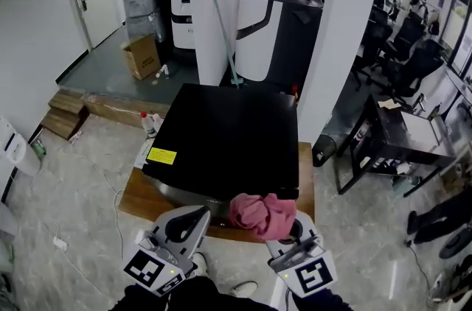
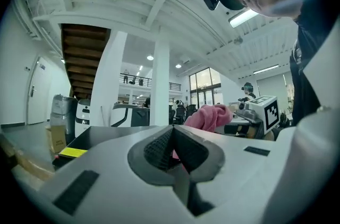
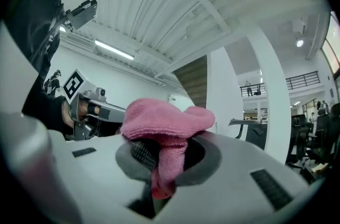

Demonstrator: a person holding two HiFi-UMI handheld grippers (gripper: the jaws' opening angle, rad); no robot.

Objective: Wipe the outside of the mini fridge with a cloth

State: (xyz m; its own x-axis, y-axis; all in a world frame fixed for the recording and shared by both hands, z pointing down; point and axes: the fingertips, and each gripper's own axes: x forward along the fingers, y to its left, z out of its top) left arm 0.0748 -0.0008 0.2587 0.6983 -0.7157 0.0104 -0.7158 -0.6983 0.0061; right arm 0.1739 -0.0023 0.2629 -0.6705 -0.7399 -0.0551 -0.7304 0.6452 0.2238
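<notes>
One fold of the pink cloth sat clamped in your right gripper at the mini fridge's near edge (left gripper closed, empty). A hard drag could have pulled it free.

Black mini fridge, upright, glossy flat top, pink cloth bunched at its near top edge

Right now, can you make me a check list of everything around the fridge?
Surface: black mini fridge top, with a yellow sticker.
Job's things: pink cloth at the fridge's front edge.
Clutter: spray bottle beside the fridge; cardboard box farther back.
Grippers: right gripper shut on the cloth; left gripper shut, empty.
Cables: white cable on the floor.
Surroundings: white pillar; desk at the right.
</notes>
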